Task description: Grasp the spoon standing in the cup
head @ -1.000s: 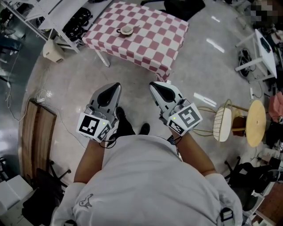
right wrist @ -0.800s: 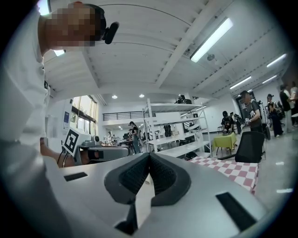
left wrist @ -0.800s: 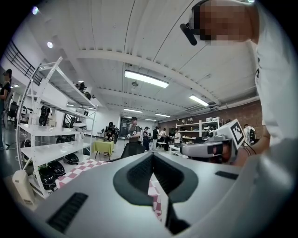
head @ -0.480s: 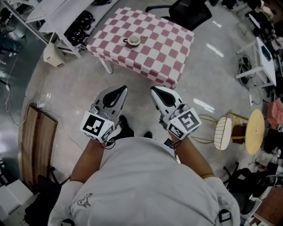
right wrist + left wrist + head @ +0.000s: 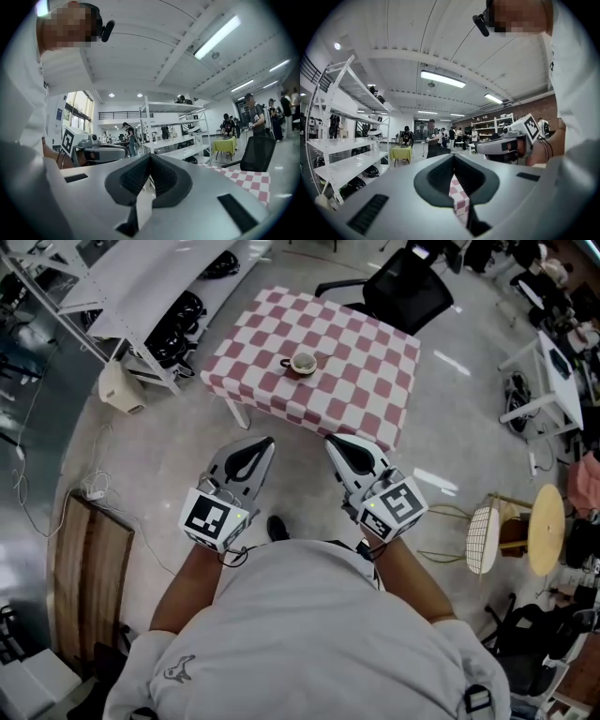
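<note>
Tablecloth (image 5: 361, 338) = checked cloth, floor (image 5: 169, 432) smooth & glossy, board (image 5: 89, 559) wood, left gripper (image 5: 264, 443) matt grey plastic.

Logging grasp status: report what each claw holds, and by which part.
Nothing held. Left claw and right claw are shut and empty, away from the cup.

no text, label or number can be read.
</note>
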